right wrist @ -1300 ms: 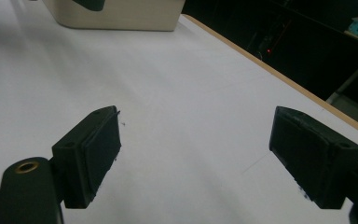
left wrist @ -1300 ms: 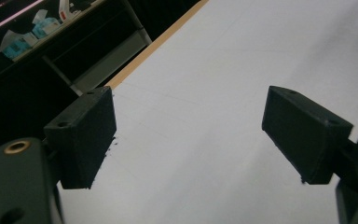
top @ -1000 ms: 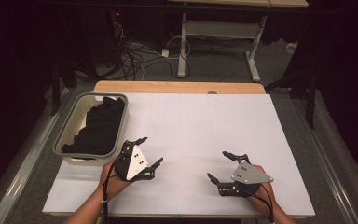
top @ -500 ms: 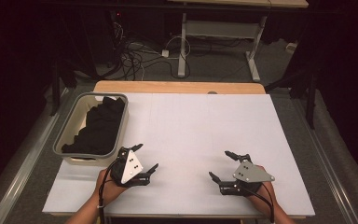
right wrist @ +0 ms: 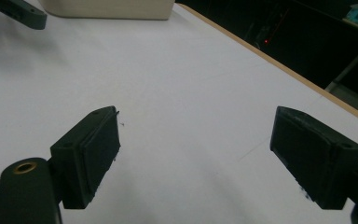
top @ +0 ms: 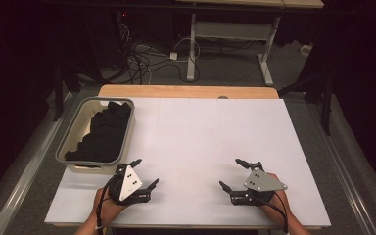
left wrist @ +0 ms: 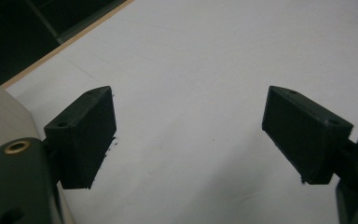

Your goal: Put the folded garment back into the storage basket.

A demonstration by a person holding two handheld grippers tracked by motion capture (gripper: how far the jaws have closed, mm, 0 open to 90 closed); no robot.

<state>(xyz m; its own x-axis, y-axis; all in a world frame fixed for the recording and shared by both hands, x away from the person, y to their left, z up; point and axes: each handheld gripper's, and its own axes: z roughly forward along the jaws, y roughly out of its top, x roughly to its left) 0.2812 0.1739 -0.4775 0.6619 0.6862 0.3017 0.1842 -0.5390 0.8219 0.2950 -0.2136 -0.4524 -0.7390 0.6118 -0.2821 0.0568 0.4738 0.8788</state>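
left gripper (top: 144, 174) lower left of frame, jaws apart, just beside the bin (top: 66, 152) of black cloth (top: 100, 134). right gripper (top: 232, 174) lower right, jaws apart, over white table (top: 200, 127).

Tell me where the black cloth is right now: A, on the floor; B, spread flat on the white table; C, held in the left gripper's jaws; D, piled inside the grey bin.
D: the black cloth lies heaped inside the grey bin at the table's left, while both grippers sit open and empty.
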